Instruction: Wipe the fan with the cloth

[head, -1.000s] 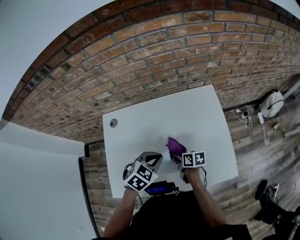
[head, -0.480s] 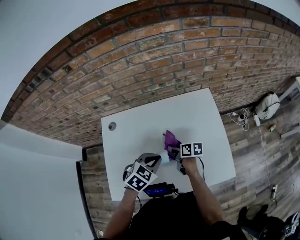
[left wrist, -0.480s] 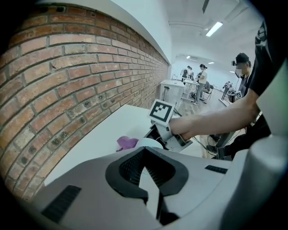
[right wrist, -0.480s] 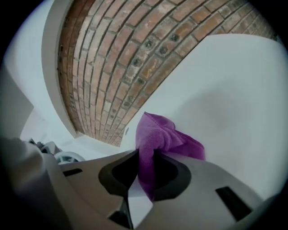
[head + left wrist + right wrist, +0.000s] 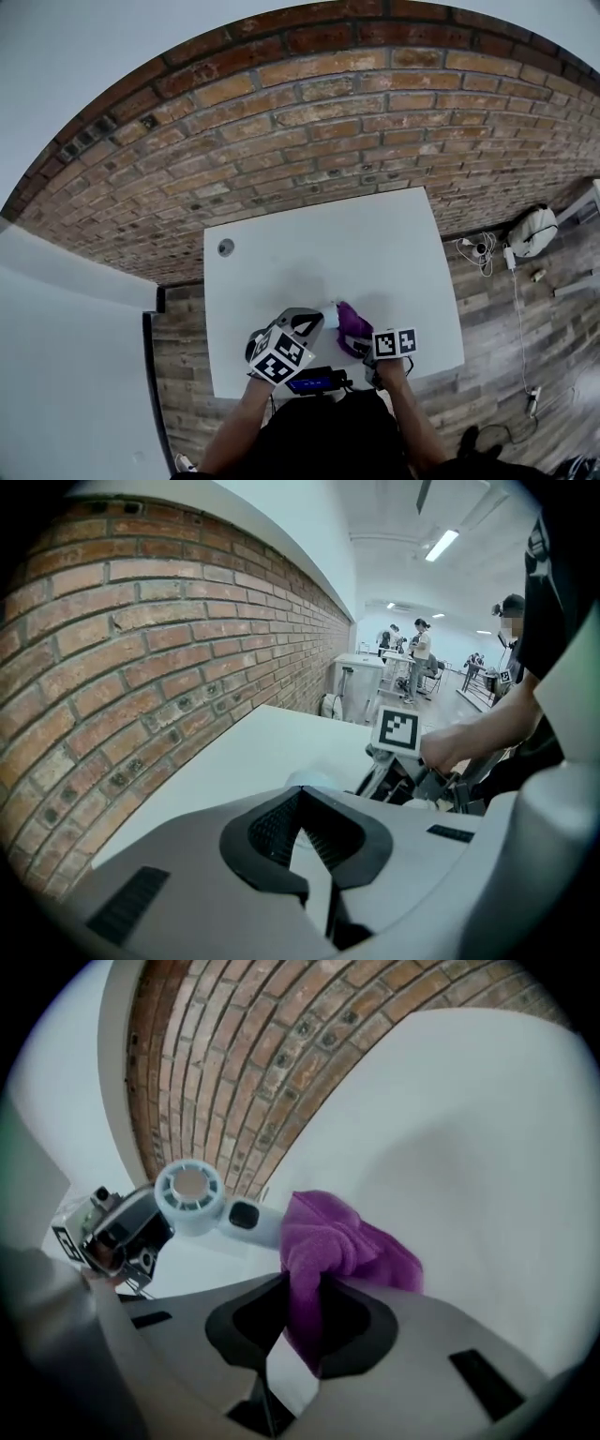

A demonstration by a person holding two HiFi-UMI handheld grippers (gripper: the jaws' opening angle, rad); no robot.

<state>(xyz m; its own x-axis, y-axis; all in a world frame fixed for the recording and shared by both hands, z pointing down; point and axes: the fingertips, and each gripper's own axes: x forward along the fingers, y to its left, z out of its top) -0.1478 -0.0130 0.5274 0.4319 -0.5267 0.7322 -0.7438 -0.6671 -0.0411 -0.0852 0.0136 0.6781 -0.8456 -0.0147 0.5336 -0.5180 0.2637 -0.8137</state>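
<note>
A small pale-blue hand fan lies on the white table near its front edge. In the right gripper view its round head faces me and its handle runs under the purple cloth. My right gripper is shut on that cloth, which rests against the fan's handle. My left gripper is shut, and its tips sit right at the fan's head. Whether it pinches the fan I cannot tell.
A brick wall runs along the table's far edge. A round cable hole sits at the table's far left corner. A black device with a blue screen hangs at the front edge. Cables and a white object lie on the wooden floor at right.
My right gripper pushed the cloth away over the table, then drew it back toward the front edge, onto the fan. The left gripper stayed where it was.
</note>
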